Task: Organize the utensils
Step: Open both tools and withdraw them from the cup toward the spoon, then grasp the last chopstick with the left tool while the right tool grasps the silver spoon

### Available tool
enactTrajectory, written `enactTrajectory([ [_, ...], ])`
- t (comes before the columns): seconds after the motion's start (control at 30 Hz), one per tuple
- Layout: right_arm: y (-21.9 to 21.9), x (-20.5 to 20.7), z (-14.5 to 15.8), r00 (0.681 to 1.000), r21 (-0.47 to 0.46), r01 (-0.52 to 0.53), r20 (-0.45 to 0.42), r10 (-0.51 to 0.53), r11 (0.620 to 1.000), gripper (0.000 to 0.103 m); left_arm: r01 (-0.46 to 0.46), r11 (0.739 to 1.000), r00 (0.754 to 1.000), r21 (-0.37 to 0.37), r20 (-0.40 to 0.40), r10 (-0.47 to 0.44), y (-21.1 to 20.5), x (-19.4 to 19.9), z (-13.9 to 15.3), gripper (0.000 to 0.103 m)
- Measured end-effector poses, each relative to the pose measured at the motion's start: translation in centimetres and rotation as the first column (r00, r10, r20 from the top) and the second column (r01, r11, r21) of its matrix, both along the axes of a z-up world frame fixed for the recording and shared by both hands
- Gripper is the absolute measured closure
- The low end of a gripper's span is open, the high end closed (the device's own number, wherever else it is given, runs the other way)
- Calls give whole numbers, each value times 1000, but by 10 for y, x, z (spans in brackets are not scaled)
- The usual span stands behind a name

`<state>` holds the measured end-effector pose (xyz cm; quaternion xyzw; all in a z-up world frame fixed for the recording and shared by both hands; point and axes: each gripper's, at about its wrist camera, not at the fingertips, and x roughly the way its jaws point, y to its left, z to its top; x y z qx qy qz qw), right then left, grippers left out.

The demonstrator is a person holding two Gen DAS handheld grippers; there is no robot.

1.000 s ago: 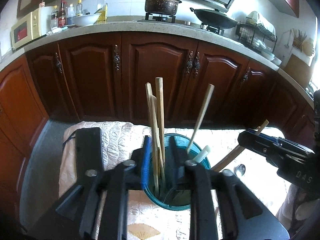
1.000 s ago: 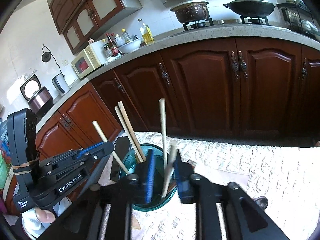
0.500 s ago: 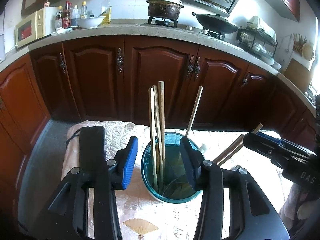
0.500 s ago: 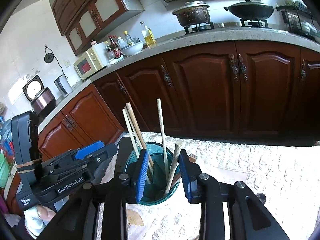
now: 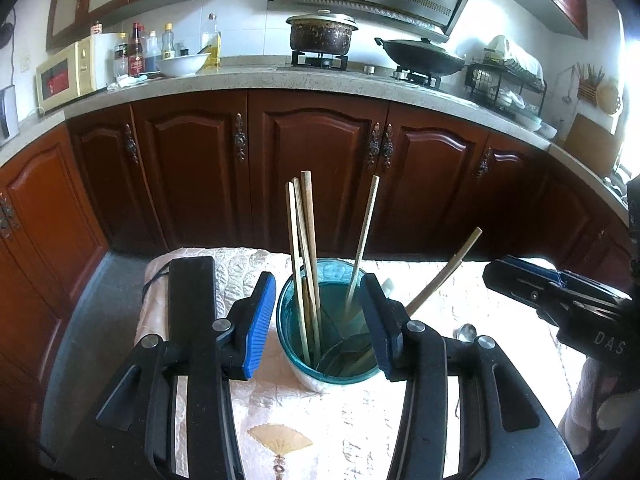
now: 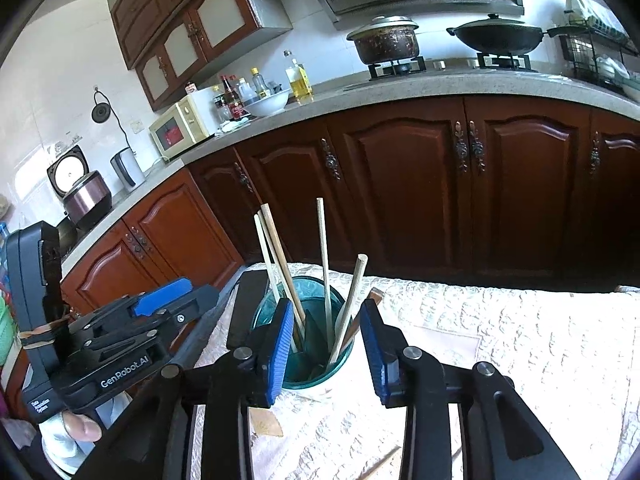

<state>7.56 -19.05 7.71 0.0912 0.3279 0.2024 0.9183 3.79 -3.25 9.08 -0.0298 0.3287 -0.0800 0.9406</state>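
Patterned tablecloth (image 5: pixel 340 420), teal cup (image 5: pixel 328 368) of chopsticks (image 5: pixel 308 248) framed between left tongs (image 5: pixel 320 332) – wide, empty – right tongs (image 6: pixel 325 344) parted, just opening.

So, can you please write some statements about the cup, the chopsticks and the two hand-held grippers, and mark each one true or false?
1. The teal cup stands upright on the cloth-covered table. True.
2. The left hand-held gripper is shut on a chopstick. False: its jaws stand open on either side of the cup, gripping nothing.
3. Several chopsticks stand in the cup. True.
4. The right hand-held gripper holds the cup in the air. False: it is open, and the cup rests on the table.
5. A black flat object lies left of the cup. True.
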Motion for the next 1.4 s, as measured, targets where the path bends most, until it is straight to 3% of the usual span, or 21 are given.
enactTrajectory([
  [0.43,0,-18,-2,1000,-69,7,16,-6,998,65,0,1000,1000,5,4,0,-5,-20,-5,60],
  [0.97,-33,-32,-22,998,-77,51,-28,-53,996,64,41,999,999,-10,-23,-41,-16,-35,-17,60],
  [1.27,-71,-37,-50,990,-137,101,-84,-114,985,61,111,993,989,-42,-92,-114,-26,-43,-35,60],
  [1.4,-91,-34,-79,977,-162,129,-148,-154,978,61,212,976,960,-55,-175,-219,-41,-45,-58,60],
])
